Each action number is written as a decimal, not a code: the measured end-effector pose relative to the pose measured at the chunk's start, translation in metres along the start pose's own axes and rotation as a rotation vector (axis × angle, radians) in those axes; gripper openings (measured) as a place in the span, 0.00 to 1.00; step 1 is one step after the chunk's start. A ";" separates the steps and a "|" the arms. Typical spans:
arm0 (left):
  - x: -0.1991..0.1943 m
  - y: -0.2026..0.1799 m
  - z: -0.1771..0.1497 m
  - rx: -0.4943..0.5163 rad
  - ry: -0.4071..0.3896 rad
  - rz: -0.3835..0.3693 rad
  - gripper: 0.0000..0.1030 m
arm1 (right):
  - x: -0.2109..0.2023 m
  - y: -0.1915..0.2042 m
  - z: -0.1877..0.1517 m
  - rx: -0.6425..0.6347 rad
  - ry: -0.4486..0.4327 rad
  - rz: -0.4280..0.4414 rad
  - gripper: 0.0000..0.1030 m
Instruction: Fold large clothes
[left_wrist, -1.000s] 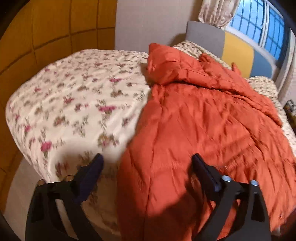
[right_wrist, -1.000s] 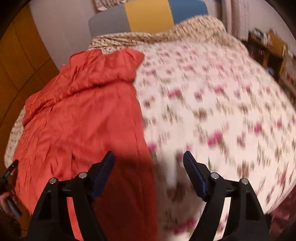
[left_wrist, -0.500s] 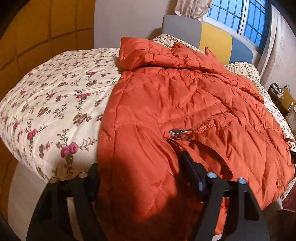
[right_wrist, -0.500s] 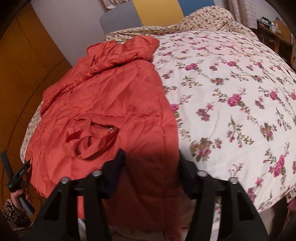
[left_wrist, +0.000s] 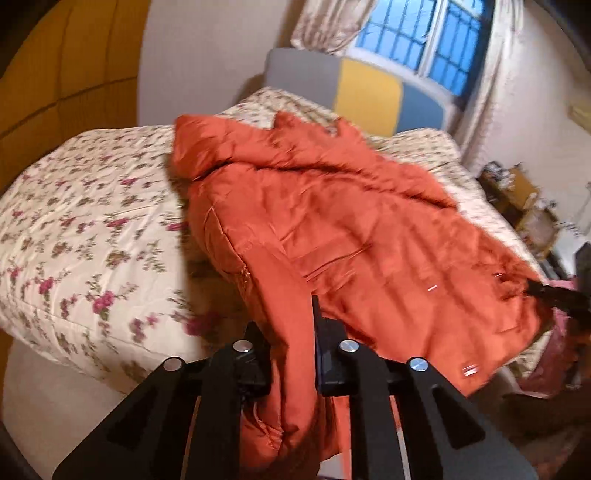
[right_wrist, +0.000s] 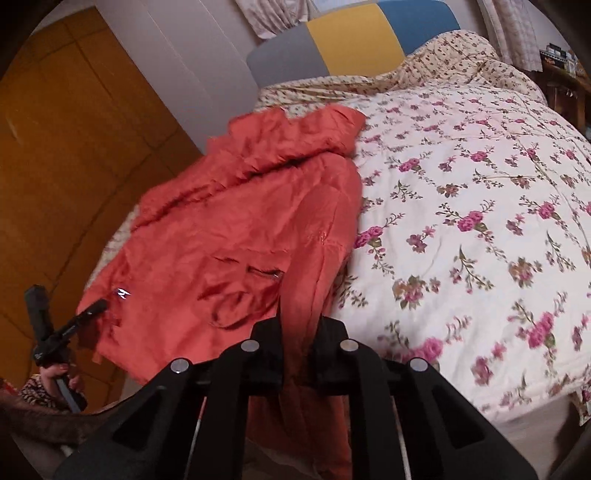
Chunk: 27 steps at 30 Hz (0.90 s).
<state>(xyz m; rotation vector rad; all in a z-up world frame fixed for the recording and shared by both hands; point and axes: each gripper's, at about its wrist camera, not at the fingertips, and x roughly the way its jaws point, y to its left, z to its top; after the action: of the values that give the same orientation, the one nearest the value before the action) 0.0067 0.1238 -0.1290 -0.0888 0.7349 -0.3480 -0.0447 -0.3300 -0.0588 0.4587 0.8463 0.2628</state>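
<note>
Left gripper: black two-finger tool, pointing forward over the near edge of the bed, jaws clenched on a raised fold of the orange quilted puffer jacket at its near hem. Right gripper: same form, jaws likewise pinched on a bunched strip of the jacket's hem at its other near corner. In the right wrist view the left gripper appears at lower left, held in the person's hand, its fingers at the jacket's edge.

The jacket lies spread on the cream floral-print quilt covering the bed, its collar end toward the headboard, its near hem lifted off the bed edge between the two grippers. A metal zip pull shows beside a pocket opening.

Room: padded headboard in grey, yellow and blue panels; barred window with patterned curtains; amber wood-panelled wardrobe; cluttered wooden shelf at the bedside.
</note>
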 end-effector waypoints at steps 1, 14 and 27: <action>-0.006 0.000 0.001 -0.018 -0.004 -0.033 0.13 | -0.008 0.001 -0.001 0.002 -0.008 0.024 0.10; -0.015 0.032 0.071 -0.255 -0.117 -0.173 0.13 | -0.020 0.004 0.059 0.138 -0.116 0.197 0.10; 0.045 0.050 0.155 -0.327 -0.122 -0.154 0.13 | 0.047 -0.028 0.151 0.263 -0.095 0.192 0.10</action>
<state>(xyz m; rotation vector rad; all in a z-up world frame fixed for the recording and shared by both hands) 0.1550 0.1487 -0.0532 -0.4737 0.6600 -0.3632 0.1025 -0.3782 -0.0164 0.7948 0.7478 0.3048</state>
